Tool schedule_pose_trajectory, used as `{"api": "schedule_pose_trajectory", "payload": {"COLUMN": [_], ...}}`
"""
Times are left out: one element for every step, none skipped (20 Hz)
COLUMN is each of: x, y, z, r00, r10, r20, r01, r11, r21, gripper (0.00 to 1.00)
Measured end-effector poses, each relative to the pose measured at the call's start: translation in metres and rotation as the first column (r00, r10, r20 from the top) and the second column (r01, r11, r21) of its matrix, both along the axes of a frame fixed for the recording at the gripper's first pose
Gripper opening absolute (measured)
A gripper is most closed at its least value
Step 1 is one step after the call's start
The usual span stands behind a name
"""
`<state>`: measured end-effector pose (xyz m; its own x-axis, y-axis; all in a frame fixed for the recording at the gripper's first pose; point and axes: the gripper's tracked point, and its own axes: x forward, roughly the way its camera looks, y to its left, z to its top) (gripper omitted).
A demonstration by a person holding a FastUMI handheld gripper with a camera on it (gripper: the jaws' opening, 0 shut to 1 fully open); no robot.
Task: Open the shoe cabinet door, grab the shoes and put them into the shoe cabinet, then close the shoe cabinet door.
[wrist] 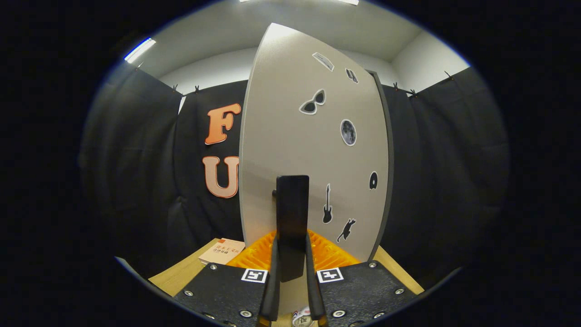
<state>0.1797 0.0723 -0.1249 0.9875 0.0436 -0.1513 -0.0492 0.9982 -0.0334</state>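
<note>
Gripping black door handle [292,218] | gripper [292,265] fingers pinched on it, cabinet door [290,145] ajar | risk: handle slipping free if pulled askew

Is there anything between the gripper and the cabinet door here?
Nothing visible. The gripper is already at the cabinet door: its orange fingers sit either side of the door's black handle, apparently clamped on it. A book lies off to the side on the wooden surface.
</note>
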Motion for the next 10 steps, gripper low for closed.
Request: {"api": "schedule_pose_trajectory", "payload": {"x": [-0.003, -0.006, -0.008, -0.012, -0.016, -0.02, -0.021, -0.024, -0.029, -0.032], "y": [-0.002, -0.004, -0.007, -0.01, -0.014, -0.018, -0.022, -0.026, -0.033, -0.039], "z": [0.001, 0.002, 0.002, 0.002, 0.003, 0.003, 0.004, 0.004, 0.008, 0.009], "r00": [1.0, 1.0, 0.999, 0.999, 0.998, 0.997, 0.997, 0.997, 0.996, 0.996], "r10": [0.011, 0.026, 0.042, 0.054, 0.065, 0.072, 0.075, 0.08, 0.086, 0.09], "r20": [0.0, 0.001, -0.004, -0.008, -0.007, -0.004, 0.001, 0.003, 0.006, 0.006], "r01": [-0.011, -0.026, -0.042, -0.054, -0.065, -0.072, -0.075, -0.08, -0.086, -0.09], "r11": [1.0, 1.0, 0.999, 0.999, 0.998, 0.997, 0.997, 0.997, 0.996, 0.996], "r21": [0.002, 0.003, -0.001, -0.001, 0.001, 0.005, 0.006, 0.001, 0.006, 0.014], "gripper": [0.26, 0.23, 0.23, 0.23, 0.23, 0.23, 0.23, 0.23, 0.23, 0.23]}}
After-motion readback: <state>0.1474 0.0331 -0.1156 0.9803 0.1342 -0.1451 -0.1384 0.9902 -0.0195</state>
